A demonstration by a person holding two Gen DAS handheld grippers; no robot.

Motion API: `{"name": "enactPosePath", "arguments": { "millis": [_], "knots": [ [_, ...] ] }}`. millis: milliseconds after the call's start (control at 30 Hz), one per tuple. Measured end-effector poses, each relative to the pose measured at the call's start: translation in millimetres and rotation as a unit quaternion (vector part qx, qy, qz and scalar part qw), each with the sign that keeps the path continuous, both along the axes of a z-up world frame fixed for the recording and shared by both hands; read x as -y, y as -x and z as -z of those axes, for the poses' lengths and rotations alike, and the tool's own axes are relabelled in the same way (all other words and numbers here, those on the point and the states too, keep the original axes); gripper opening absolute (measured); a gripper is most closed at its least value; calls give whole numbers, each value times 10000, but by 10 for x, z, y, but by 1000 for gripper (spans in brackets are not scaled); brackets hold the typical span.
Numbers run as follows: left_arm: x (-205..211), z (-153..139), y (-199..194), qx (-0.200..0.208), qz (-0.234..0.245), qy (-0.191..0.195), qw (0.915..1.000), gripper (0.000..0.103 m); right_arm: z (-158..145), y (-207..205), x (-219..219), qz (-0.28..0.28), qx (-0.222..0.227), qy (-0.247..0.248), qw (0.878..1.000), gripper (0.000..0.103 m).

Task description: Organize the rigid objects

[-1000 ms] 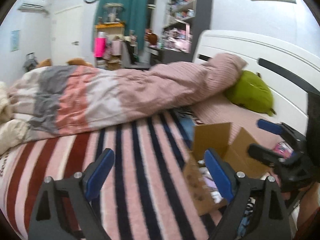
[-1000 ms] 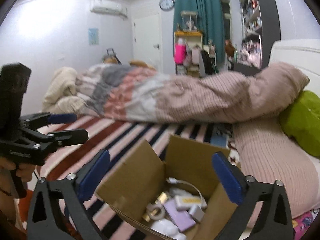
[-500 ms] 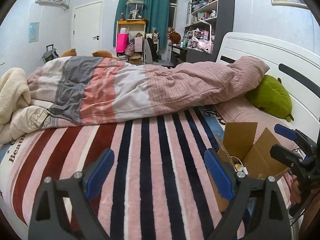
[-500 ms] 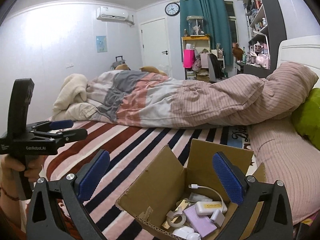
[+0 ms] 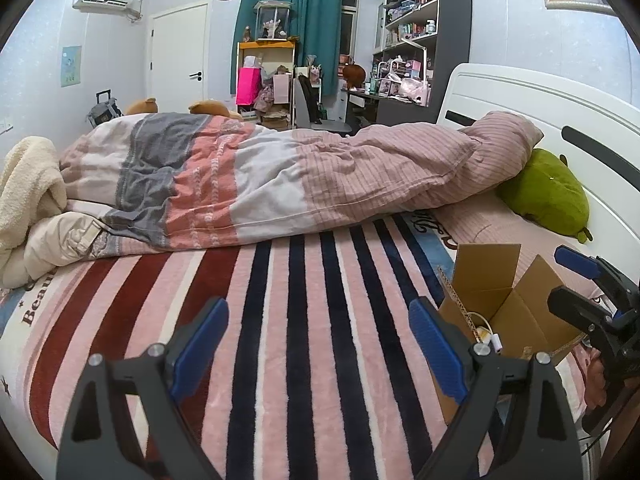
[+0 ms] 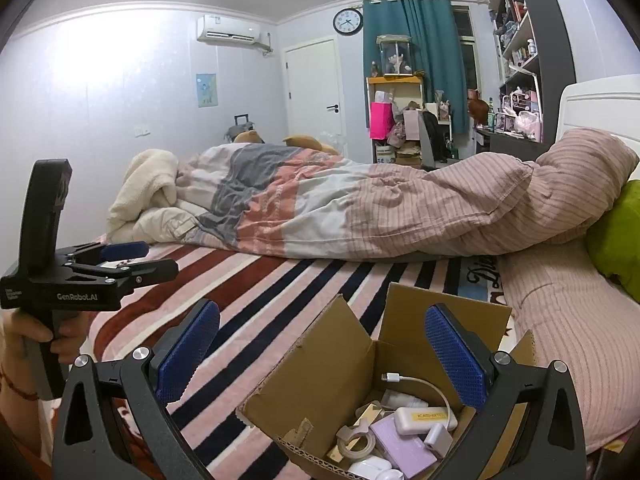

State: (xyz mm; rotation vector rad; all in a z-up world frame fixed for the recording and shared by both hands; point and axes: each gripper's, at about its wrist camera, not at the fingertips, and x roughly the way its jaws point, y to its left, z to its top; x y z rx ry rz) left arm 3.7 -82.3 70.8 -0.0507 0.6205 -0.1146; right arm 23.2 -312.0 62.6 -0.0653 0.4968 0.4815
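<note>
An open cardboard box sits on the striped bed cover, holding a white cable, a tape roll, a purple flat case, a cream case and other small items. My right gripper hovers open just above the box, its blue pads to either side, touching nothing. In the left wrist view the box lies at the right. My left gripper is open over bare striped cover, with nothing between its fingers. Each gripper also shows in the other view: right gripper, left gripper.
A rolled pink and grey duvet lies across the bed behind the striped cover. A green cushion leans on the white headboard. A cream blanket is heaped at the far left. Shelves and a desk stand beyond.
The left wrist view swung left and away from the box, which went from under its right finger to the frame's right side. The right wrist view shifted only slightly. Both grippers stayed open.
</note>
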Motion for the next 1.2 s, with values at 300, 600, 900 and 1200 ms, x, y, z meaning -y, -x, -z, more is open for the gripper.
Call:
{"name": "enactPosePath", "arguments": {
  "millis": [300, 600, 900, 1200],
  "knots": [
    [-14, 0, -6, 0, 14, -2, 10000, 90, -6, 17, -20, -4, 9, -2, 10000, 103],
    [-22, 0, -9, 0, 23, -9, 10000, 90, 1, 24, -24, 1, -6, -7, 10000, 103],
    [-46, 7, -12, 0, 9, -23, 10000, 90, 3, 31, -33, 3, -3, -6, 10000, 103],
    [-47, 9, -14, 1, 22, -25, 10000, 90, 4, 36, -31, 8, -5, -13, 10000, 103]
  ]
}}
